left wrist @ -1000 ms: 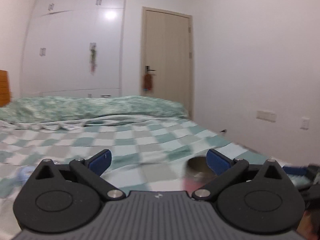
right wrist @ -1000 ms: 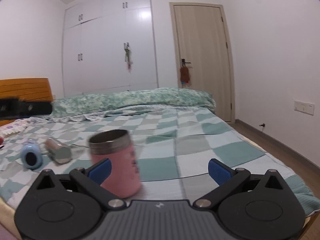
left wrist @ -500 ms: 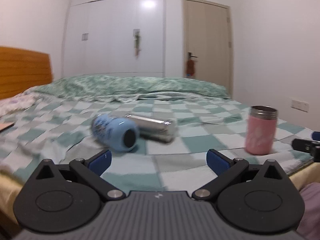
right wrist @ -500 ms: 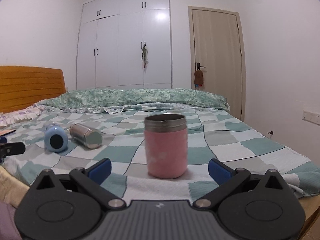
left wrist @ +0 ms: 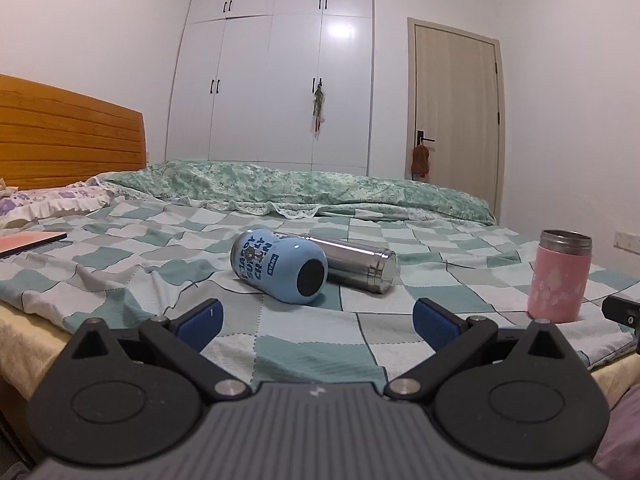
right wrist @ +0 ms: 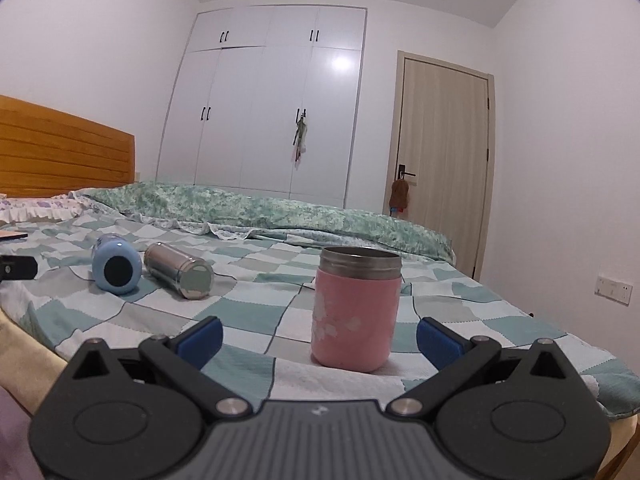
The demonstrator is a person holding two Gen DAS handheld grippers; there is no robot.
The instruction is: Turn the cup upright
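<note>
A pink cup (right wrist: 356, 312) with a steel rim stands upright on the checked bedspread (right wrist: 256, 316), just beyond my open, empty right gripper (right wrist: 318, 334); it also shows at the right of the left wrist view (left wrist: 560, 276). A blue cup (left wrist: 280, 266) lies on its side, its base toward me, ahead of my open, empty left gripper (left wrist: 316, 320). A steel cup (left wrist: 356, 262) lies on its side against it. Both lying cups show at the left of the right wrist view: the blue cup (right wrist: 116, 266) and the steel cup (right wrist: 180, 270).
The bed's near edge runs just ahead of both grippers. A rolled green quilt (left wrist: 300, 188) lies across the far side. A wooden headboard (left wrist: 60, 136) and pillow (left wrist: 44, 204) are at left, with a flat book (left wrist: 28, 242). A wardrobe (left wrist: 276, 76) and door (left wrist: 456, 120) stand behind.
The left gripper swung left from the pink cup and now faces the two lying cups. The right gripper drew back from the pink cup, which stands free on the bed.
</note>
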